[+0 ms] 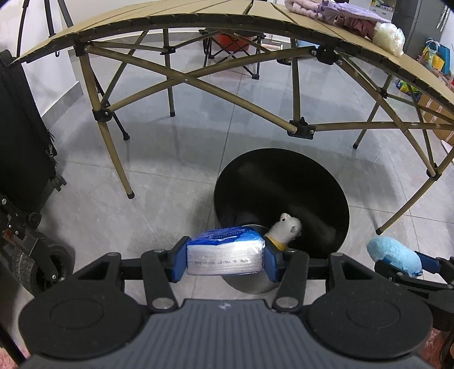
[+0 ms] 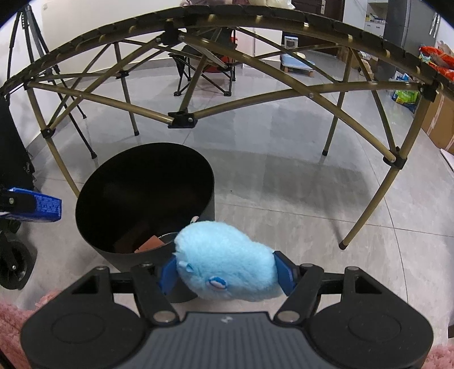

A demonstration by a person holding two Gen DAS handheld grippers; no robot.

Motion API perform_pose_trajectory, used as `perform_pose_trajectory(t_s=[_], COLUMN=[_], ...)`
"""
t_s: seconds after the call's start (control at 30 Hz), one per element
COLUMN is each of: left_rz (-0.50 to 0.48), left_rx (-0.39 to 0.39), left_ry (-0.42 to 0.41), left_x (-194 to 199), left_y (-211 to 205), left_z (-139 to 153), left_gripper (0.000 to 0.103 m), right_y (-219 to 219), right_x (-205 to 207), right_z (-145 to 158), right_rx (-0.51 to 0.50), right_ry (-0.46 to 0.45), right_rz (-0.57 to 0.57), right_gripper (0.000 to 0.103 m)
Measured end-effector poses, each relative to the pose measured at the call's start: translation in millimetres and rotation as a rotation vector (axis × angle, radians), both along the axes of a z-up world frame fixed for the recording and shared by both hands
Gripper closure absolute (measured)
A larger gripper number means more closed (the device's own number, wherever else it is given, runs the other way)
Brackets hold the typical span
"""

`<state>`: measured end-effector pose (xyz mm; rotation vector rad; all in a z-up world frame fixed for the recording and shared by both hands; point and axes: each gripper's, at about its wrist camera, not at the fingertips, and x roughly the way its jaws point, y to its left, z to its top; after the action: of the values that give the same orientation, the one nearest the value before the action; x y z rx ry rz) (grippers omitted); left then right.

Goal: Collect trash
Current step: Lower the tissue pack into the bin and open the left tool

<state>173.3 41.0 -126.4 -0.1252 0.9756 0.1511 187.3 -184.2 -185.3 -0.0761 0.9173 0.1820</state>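
Observation:
My left gripper (image 1: 225,259) is shut on a blue and white tissue pack (image 1: 225,254), held over the near left rim of a round black trash bin (image 1: 283,181) on the floor. A small white plush animal (image 1: 287,229) lies inside the bin just past the pack. My right gripper (image 2: 227,269) is shut on a fluffy light-blue plush toy (image 2: 227,258), held just right of the bin (image 2: 142,181), near its front rim. That toy (image 1: 393,254) shows at the right edge of the left wrist view. The tissue pack (image 2: 42,208) shows at the left of the right wrist view.
A folding camp table (image 1: 198,17) with tan crossed legs (image 1: 113,147) stands over and behind the bin, with cloths and a bag on top. A black case and a wheeled frame (image 1: 25,198) stand at the left. Grey tiled floor (image 2: 283,198) lies around the bin.

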Motion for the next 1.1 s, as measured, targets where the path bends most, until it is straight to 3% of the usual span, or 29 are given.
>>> perform_pose_trajectory(t_s=[1.1], left_rz=[-0.068], left_rx=[-0.02], left_ry=[0.118], left_x=[80.7], left_y=[-76.2], left_z=[-21.6], left_gripper=[0.05], right_y=[-42.7], right_x=[20.8], right_z=[-19.9], right_rx=[-0.015], right_ry=[0.046], right_rz=[-0.124], right_gripper=[0.035])
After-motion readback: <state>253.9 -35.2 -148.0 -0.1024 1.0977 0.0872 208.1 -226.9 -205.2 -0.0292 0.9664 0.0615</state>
